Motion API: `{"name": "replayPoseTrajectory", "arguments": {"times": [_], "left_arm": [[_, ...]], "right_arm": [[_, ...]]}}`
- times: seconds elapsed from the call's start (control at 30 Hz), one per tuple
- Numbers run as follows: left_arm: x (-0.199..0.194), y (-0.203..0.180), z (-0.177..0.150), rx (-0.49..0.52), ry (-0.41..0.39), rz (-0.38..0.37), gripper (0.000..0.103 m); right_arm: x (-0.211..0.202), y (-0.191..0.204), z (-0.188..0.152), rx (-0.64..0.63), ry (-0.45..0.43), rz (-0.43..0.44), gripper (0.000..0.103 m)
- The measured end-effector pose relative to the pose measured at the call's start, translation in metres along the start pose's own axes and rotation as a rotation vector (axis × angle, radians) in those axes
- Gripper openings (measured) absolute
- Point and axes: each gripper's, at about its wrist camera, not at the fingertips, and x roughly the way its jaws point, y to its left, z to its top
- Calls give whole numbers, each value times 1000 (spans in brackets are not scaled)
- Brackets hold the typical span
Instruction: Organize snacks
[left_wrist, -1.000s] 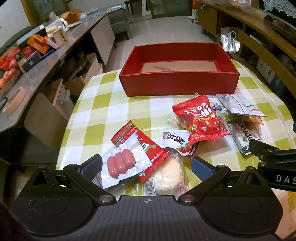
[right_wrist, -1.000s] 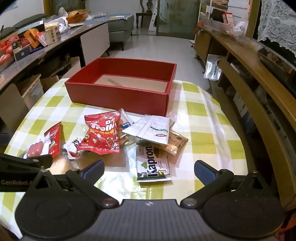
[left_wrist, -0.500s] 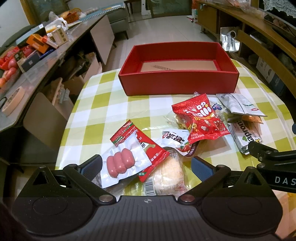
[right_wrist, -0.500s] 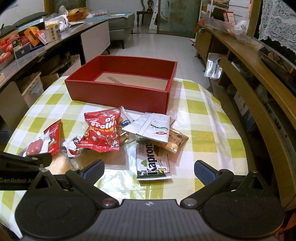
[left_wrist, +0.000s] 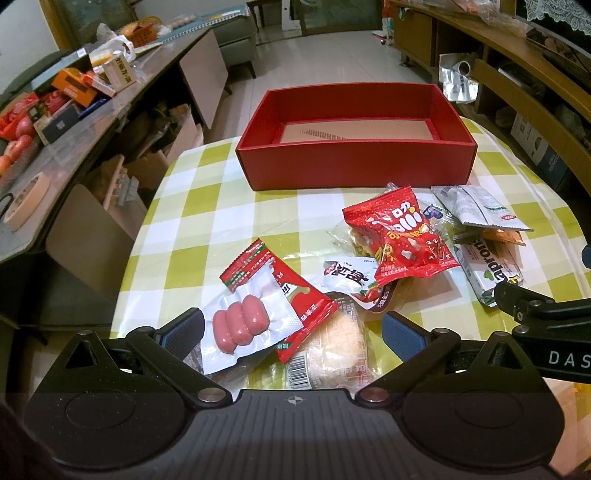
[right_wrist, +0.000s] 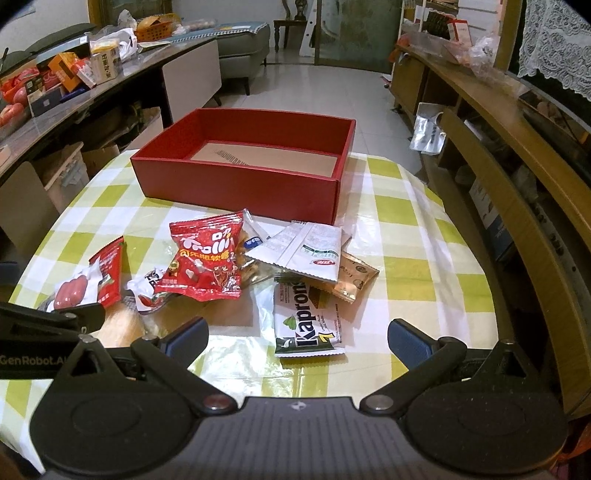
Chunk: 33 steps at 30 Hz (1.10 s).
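An empty red box (left_wrist: 354, 162) (right_wrist: 236, 184) stands at the far side of the checked table. Several snack packets lie in front of it: a sausage pack (left_wrist: 243, 325) (right_wrist: 70, 291), a red candy bag (left_wrist: 399, 236) (right_wrist: 203, 258), a bun in clear wrap (left_wrist: 332, 350), a white sachet (left_wrist: 480, 206) (right_wrist: 306, 251) and a Kapron bar (left_wrist: 491, 266) (right_wrist: 306, 317). My left gripper (left_wrist: 291, 330) is open, hovering over the sausage pack and bun. My right gripper (right_wrist: 297, 334) is open above the Kapron bar, holding nothing.
A long counter (left_wrist: 74, 96) loaded with boxes and fruit runs along the left. Wooden shelving (right_wrist: 517, 155) lines the right. The green-and-white tablecloth (left_wrist: 207, 221) shows bare squares left of the snacks, and its edge drops off close on both sides.
Both grippers have drifted slightly, so the snacks and box sit a little differently in each view. Nothing was grasped and both stay open.
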Motion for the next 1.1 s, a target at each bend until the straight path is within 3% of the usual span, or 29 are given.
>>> {"name": "replayPoseTrajectory", "arguments": {"times": [1.1], "left_arm": [[4, 3, -4, 4, 9, 2, 103]], "right_arm": [[5, 3, -2, -15, 29, 19, 103]]}}
